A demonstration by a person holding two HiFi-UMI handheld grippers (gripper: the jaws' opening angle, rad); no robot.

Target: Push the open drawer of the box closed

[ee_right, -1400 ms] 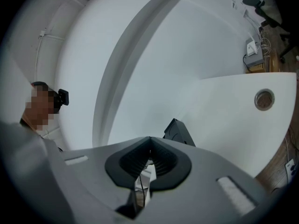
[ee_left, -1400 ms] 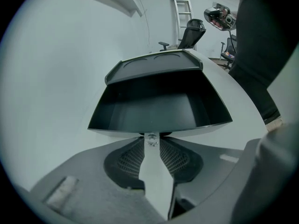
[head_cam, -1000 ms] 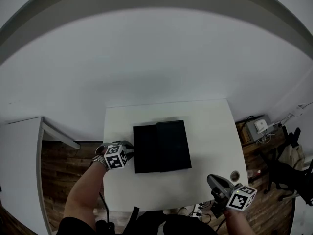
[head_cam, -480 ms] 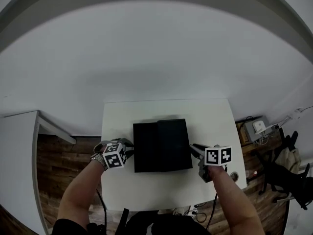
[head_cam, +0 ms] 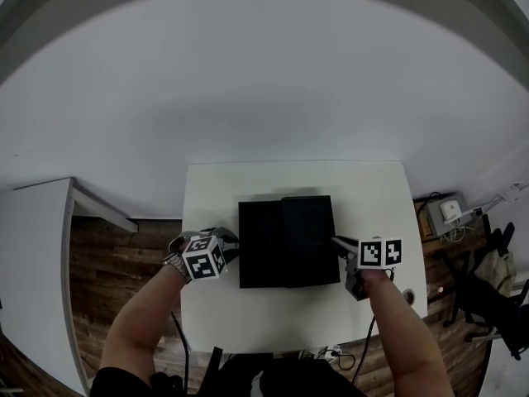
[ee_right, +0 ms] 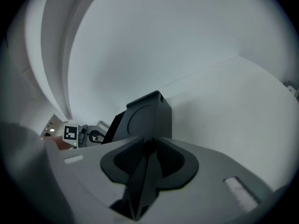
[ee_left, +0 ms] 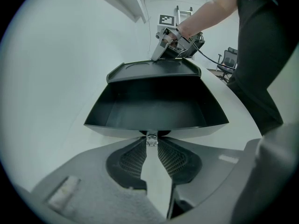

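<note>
A black box (head_cam: 307, 238) lies in the middle of the white table (head_cam: 289, 180), its drawer (head_cam: 260, 246) pulled out to the left. My left gripper (head_cam: 234, 245) is at the drawer's front. In the left gripper view its tips (ee_left: 151, 141) pinch the small knob (ee_left: 151, 137) on the drawer (ee_left: 154, 106), which is empty. My right gripper (head_cam: 335, 241) stands at the box's right end. In the right gripper view its tips (ee_right: 149, 141) are up against the box's end face (ee_right: 147, 113); the jaws are closing with nothing gripped between them.
A white shelf unit (head_cam: 41, 246) stands left of the table over wood floor. A low cabinet with devices (head_cam: 446, 213) and a chair (head_cam: 496, 288) are at the right. A round cable hole (head_cam: 407, 296) sits in the table's front right corner.
My right gripper came up from the table's front right corner to the box's right end. The left gripper stayed at the drawer's front; the drawer stands as far out as before.
</note>
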